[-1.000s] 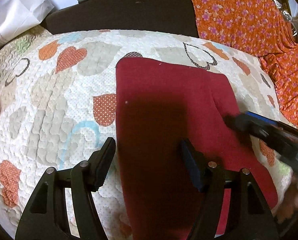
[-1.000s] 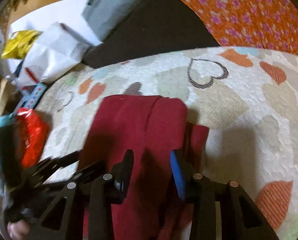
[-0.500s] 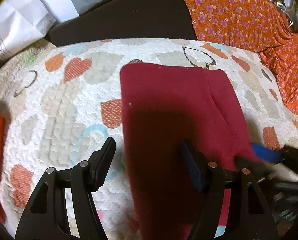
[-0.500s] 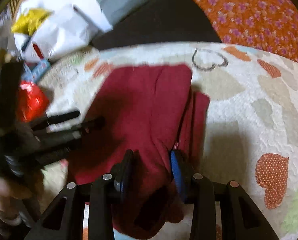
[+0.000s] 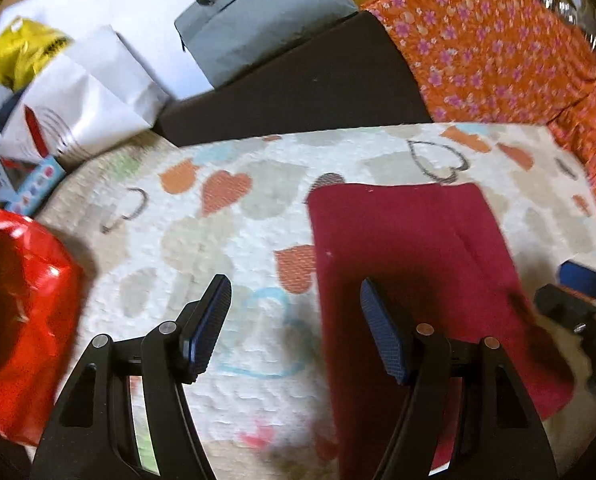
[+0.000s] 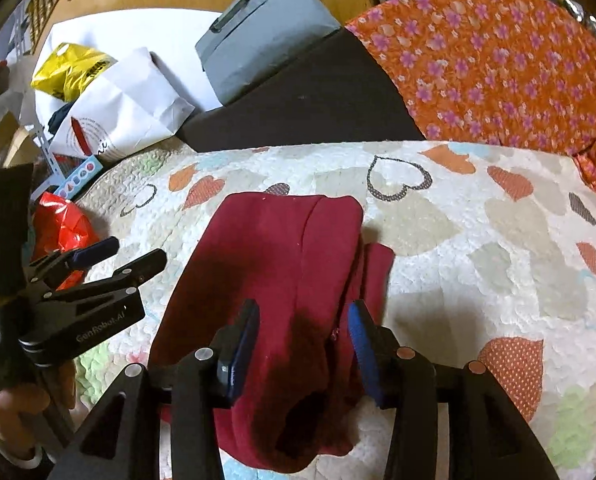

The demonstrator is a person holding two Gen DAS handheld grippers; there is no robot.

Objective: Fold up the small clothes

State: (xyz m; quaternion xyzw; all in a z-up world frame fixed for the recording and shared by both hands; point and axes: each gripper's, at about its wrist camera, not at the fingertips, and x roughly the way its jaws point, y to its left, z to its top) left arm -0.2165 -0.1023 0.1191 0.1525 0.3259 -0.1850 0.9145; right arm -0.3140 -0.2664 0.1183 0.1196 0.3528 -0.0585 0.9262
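Here, in the left wrist view, the left gripper point(image 5: 294, 320) hangs above a quilt point(image 5: 226, 248) printed with hearts, its jaws standing wide with nothing between them. The dark red garment point(image 5: 414, 264) lies flat on the quilt, ahead and to the right of this gripper, and its left edge runs under the right finger, apparently without touching it. That edge looks straight and the far hem square, so the piece seems already folded at least once. A red bag point(image 5: 26, 312) sits far to the left, white bags beyond it. At the right edge, part of the right gripper point(image 5: 578, 292) shows, blurred.

Next, in the right wrist view, the right gripper point(image 6: 304, 328) points down at the near end of the garment point(image 6: 282, 264). Its jaws have just been opening, and now stand at a middling width. Cloth lies under the gap, but the pads do not seem to press it, so this reads as a release. The garment's right side shows a rolled fold with a second layer peeking out beyond it, so that edge is less tidy. To the left, a hand point(image 6: 14, 404) holds the left gripper point(image 6: 114, 256) clear of the cloth, probably to leave the fold undisturbed. An orange flowered cloth point(image 6: 490, 64) lies far ahead to the right.
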